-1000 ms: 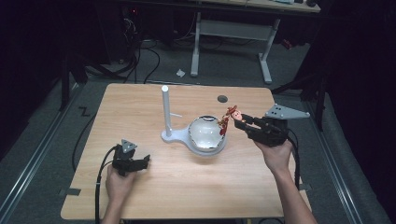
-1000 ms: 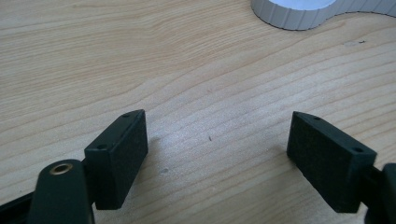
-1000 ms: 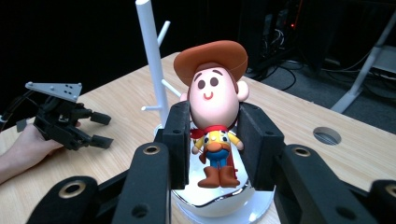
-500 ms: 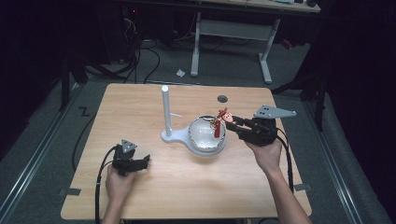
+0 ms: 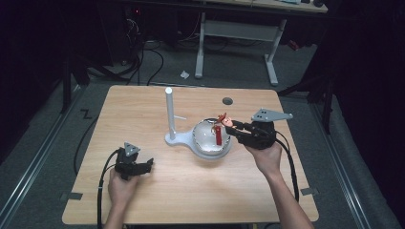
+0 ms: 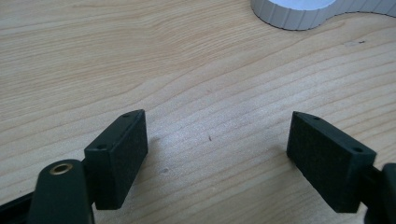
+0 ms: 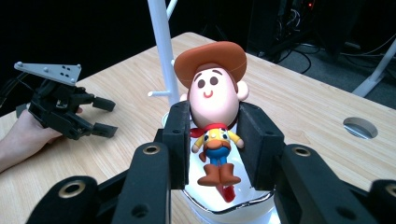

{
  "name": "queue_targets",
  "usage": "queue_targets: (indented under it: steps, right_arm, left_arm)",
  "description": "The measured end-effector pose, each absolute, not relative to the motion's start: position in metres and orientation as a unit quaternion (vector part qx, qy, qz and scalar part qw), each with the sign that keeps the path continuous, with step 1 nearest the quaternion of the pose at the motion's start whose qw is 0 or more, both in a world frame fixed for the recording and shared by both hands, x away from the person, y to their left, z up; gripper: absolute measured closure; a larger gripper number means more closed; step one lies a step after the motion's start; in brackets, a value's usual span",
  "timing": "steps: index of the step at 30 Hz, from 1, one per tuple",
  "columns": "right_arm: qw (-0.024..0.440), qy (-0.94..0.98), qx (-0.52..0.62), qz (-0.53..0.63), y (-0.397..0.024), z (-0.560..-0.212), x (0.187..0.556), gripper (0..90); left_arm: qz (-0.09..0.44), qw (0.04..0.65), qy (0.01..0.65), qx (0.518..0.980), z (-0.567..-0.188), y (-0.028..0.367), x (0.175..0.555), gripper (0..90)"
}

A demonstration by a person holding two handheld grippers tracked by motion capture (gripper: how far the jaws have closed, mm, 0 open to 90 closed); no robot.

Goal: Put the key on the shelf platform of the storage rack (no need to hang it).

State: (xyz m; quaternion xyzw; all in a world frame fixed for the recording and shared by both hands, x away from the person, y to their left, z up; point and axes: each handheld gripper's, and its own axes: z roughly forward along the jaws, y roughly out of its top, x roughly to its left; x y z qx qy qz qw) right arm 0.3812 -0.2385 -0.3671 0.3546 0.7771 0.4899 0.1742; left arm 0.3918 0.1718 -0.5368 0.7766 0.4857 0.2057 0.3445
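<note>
Both jaws of the right claw [image 7: 212, 140] clench the cowboy figure [image 7: 212, 107] by its head, seemingly above the white bowl [image 5: 205, 143].

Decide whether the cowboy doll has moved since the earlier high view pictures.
Yes. Held in the right gripper, the cowboy doll has shifted leftward from beside the bowl's right edge to above the bowl, nearer the white post.

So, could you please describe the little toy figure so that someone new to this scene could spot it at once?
Start at the wooden table and find the white stand with the shiny bowl beside it. Just above that bowl, the right tongs grip a cowboy figure by its head. Its brown hat, yellow shirt and blue trousers make it the one colourful thing there.
</note>
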Motion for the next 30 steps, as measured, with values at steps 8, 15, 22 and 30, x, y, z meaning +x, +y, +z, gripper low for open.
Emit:
queue_targets:
  steps: [8, 15, 22, 30]
  right_arm:
    - [0.159, 0.783, 0.367, 0.477, -0.234, -0.384, 0.389, 66.2]
    - [0.159, 0.785, 0.368, 0.471, -0.229, -0.390, 0.392, 66.2]
    - [0.156, 0.787, 0.372, 0.466, -0.223, -0.397, 0.397, 66.2]
    - [0.149, 0.793, 0.376, 0.456, -0.214, -0.408, 0.404, 66.1]
  left_arm:
    - [0.206, 0.345, 0.486, 0.777, -0.537, 0.172, 0.392, 20.9]
    - [0.206, 0.345, 0.486, 0.777, -0.537, 0.172, 0.392, 20.9]
    - [0.206, 0.345, 0.486, 0.777, -0.537, 0.172, 0.392, 20.9]
    - [0.205, 0.345, 0.486, 0.777, -0.537, 0.172, 0.392, 20.8]
